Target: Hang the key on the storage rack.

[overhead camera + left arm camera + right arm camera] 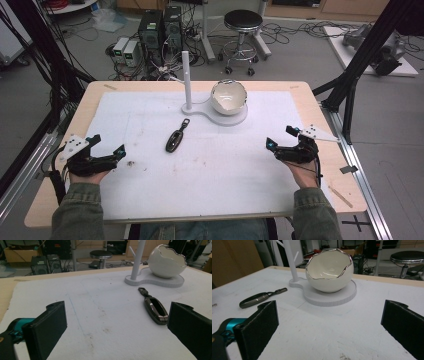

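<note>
Nothing has been grasped yet; the step in hand is judged to be the approach to the key fob [177, 137]. The left hand-held gripper [107, 148] rests at the worktop's [60, 165] eight o'clock, its jaws spread wide with nothing between them. The key fob lies flat on the white mat [210, 165], just left of centre, at two o'clock from that gripper. A reach forward, with the jaws lowered across the fob's narrow body, is probably called for next. Beyond it, at twelve o'clock, a white stand [220, 116] with an upright post [186, 80] carries an eggshell-shaped bowl [229, 97]. The right hand-held gripper [280, 140] rests at four o'clock, equally wide and empty. No obstacle is seen between fob and grippers.
</note>
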`<state>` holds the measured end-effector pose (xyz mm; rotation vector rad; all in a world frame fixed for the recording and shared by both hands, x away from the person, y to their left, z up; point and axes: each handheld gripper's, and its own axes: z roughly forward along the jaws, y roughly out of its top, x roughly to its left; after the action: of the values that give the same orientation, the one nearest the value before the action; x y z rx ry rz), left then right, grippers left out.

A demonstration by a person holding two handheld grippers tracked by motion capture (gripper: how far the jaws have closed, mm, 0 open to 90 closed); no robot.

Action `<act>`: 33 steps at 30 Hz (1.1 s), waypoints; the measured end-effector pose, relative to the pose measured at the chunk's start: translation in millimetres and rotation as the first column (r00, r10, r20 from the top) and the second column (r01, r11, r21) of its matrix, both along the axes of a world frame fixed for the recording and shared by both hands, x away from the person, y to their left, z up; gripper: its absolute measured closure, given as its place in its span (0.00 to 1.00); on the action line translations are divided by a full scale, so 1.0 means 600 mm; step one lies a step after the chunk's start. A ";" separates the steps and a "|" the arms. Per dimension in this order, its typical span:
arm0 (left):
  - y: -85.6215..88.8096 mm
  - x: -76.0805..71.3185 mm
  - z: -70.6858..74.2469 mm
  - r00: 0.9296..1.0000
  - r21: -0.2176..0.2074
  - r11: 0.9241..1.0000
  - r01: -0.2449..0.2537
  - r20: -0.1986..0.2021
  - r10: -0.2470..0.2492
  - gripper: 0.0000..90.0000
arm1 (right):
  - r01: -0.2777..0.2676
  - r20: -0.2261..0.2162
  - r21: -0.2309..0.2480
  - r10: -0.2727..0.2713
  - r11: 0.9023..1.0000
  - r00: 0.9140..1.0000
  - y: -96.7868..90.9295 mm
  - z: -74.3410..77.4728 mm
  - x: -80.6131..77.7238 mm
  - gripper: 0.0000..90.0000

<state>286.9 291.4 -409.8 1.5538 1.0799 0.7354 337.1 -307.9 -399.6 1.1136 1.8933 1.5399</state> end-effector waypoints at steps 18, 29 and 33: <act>0.000 0.001 -0.002 1.000 0.012 1.000 0.005 -0.011 -0.005 0.03 | 0.002 -0.009 -0.001 -0.002 1.000 1.000 0.001 -0.003 0.004 0.00; -0.010 0.009 -0.002 0.999 0.027 1.000 0.015 -0.029 -0.014 0.03 | 0.019 -0.011 0.006 -0.019 1.000 1.000 -0.001 -0.002 0.003 0.00; -0.011 0.018 0.004 0.999 0.025 1.000 0.003 -0.051 -0.002 0.03 | 0.020 -0.012 -0.005 -0.020 1.000 1.000 0.001 -0.003 0.003 0.00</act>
<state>297.5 285.0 -407.4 1.6019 1.1098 0.7135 339.1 -307.5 -401.3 1.1394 1.8871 1.5202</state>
